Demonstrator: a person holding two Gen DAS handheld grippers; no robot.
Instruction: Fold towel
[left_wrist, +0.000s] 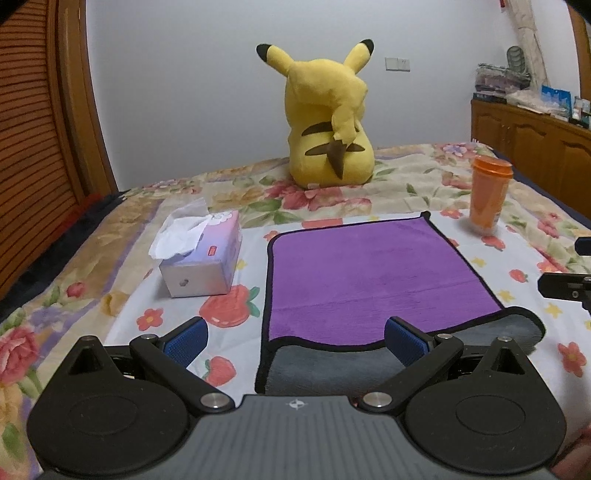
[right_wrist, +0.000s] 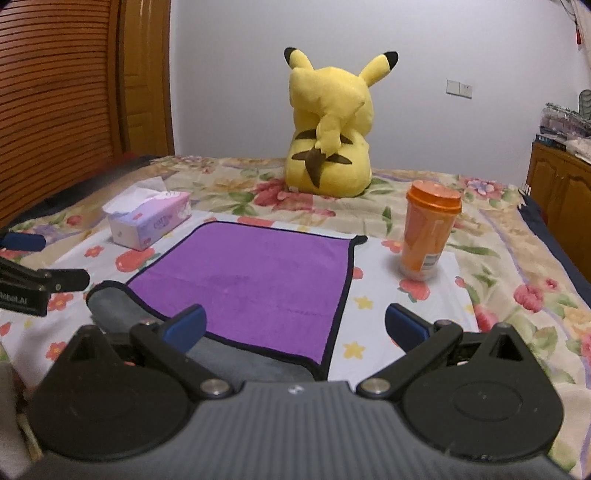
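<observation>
towel: purple black-edged microfibre towel (left_wrist: 376, 277) flat on floral bedsheet (left_wrist: 74, 266), near edge turned over, grey side up
left gripper (left_wrist: 295, 341): jaws wide apart, over near-left corner
right gripper (right_wrist: 293, 326): jaws spread, empty, near-right corner
clearance: tissue box (left_wrist: 201, 254) left, orange lidded cup (right_wrist: 428, 232) right, both apart from towel

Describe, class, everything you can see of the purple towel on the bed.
The towel is plush, purple on top and grey underneath, with black piping round its edge. It lies flat on the flowered bedsheet, between the tissue box and the orange cup, touching neither. Its near edge is turned back, showing a grey strip. Neither open gripper holds it.
</observation>
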